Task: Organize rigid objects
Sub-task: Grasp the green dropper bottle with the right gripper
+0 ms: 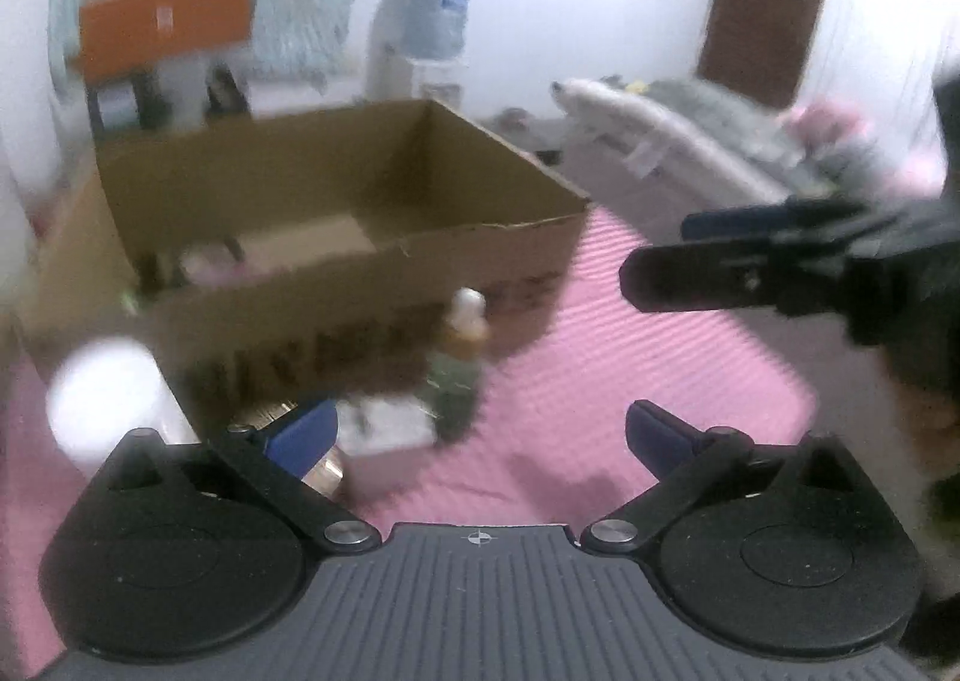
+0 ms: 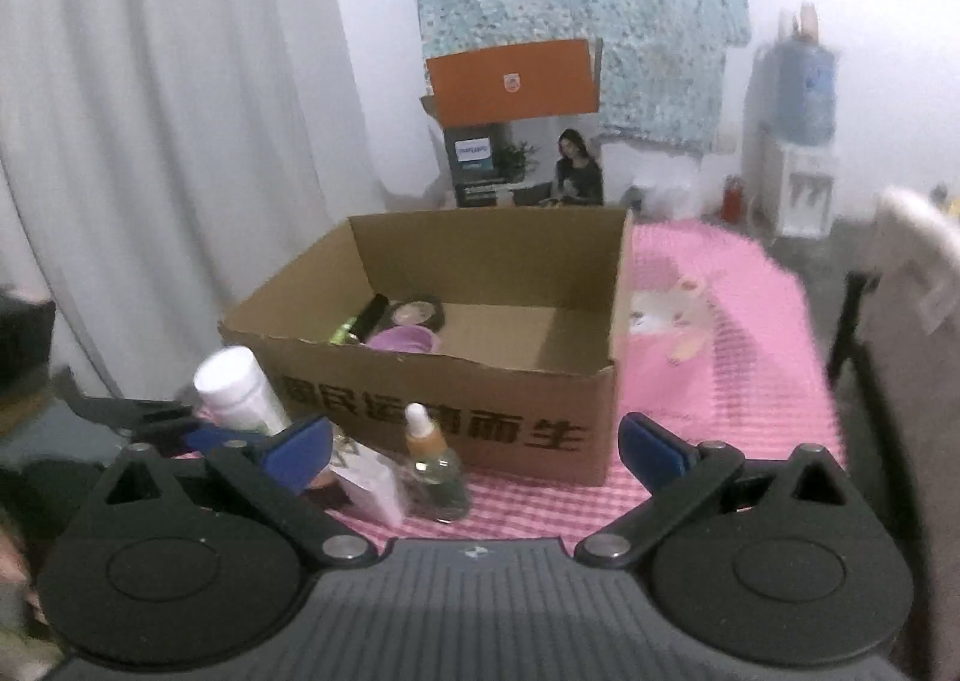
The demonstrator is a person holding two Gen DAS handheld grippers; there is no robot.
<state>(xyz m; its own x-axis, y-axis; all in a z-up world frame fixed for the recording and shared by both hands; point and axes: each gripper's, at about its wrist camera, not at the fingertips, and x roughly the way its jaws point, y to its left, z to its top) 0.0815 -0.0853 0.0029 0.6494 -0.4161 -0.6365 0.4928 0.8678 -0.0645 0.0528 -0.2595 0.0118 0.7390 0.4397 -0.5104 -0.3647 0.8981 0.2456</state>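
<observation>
A: Where do the loose things sit, taking the cardboard box (image 2: 480, 381) as the mark?

B: All at its near left corner, on the pink checked table (image 2: 750, 381). A dropper bottle (image 2: 433, 471) with a white top and amber neck stands upright just in front of the printed front wall. Touching it on the left is a small white carton (image 2: 372, 486). Further left, by the box's left front corner, stands a white bottle (image 2: 240, 387).

A: And inside the box?

B: Toward its left end there is a purple round container (image 2: 403, 340), a round compact (image 2: 414, 312) behind it, and a dark tube (image 2: 360, 320) leaning at the left wall. The right half of the floor is bare cardboard.

A: The right gripper (image 2: 477, 444)?

B: Spread wide, holding nothing, hovering in front of the box with the dropper bottle between its blue fingertips (image 2: 303, 441).

A: And the left gripper (image 1: 480, 438)?

B: Also wide apart and empty, in front of the box's printed wall. Its view is blurred, but the dropper bottle (image 1: 459, 363) and the white bottle (image 1: 108, 399) show ahead of it. The right gripper (image 1: 660, 255) reaches in to the right of the box.
</observation>
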